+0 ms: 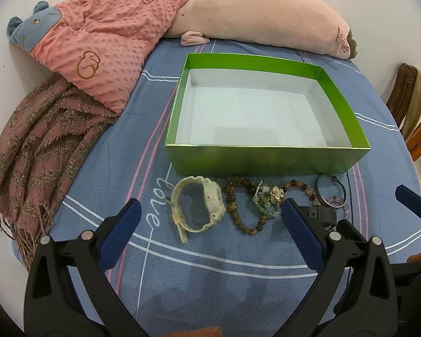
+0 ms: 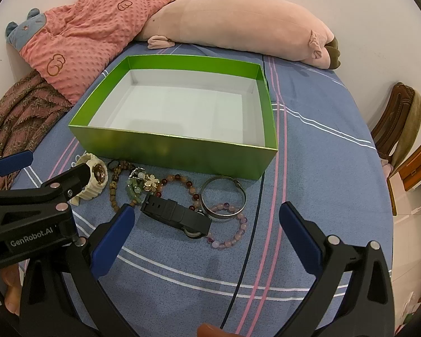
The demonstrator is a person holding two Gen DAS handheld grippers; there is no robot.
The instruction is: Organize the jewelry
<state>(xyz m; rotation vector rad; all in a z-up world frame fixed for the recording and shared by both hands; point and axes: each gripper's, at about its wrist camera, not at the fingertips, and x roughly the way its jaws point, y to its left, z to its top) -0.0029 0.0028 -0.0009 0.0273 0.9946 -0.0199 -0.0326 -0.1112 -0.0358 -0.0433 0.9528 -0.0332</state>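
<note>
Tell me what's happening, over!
Left gripper and right gripper open, empty. Green box empty; cream watch, bracelets, black watch lie before it. Nothing blocking.

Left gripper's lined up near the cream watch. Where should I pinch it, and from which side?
Probably the cream watch is best pinched across its chunky case from above. It lies on its side, strap looped open, with bare sheet on its left, while the brown bead bracelet crowds its right. The left gripper is open.

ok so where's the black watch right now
In the right wrist view the black watch lies on the bed sheet in front of the green box, just ahead of the open right gripper, touching the metal bangle to its right.
</note>
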